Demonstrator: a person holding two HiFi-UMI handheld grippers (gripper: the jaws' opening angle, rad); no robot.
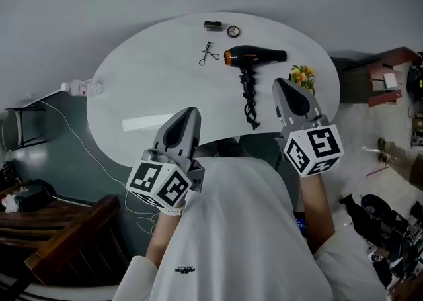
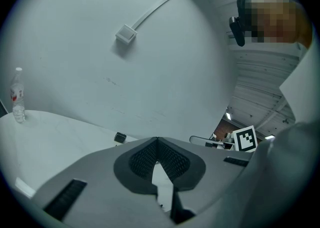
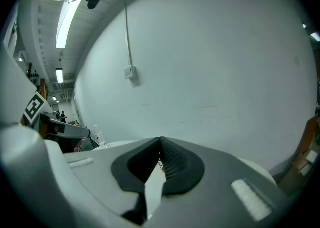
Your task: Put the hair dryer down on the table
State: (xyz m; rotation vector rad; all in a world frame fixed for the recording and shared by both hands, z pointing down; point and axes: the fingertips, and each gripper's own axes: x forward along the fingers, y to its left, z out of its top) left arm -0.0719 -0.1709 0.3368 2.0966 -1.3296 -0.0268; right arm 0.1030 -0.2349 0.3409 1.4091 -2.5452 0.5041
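Out on the white tabletop (image 1: pixel 152 81) I see the hair dryer (image 1: pixel 255 56) lying flat, its cord trailing toward me, well ahead of both sets of jaws. My left gripper (image 1: pixel 188 116) and right gripper (image 1: pixel 288 85) are closed tight, holding nothing.

Cool, flat light everywhere right now. In my head view the white table (image 1: pixel 132 81) comes up bright, with a pale glare bar near its front-left edge, while the floor corners go dim and murky. Straight lines bow toward the edges. Both gripper views are round fisheyes, black in the corners. Ceiling strip lights (image 3: pixel 64 21) blaze at the right gripper view's upper left, and the wall (image 3: pixel 200 71) is evenly lit.
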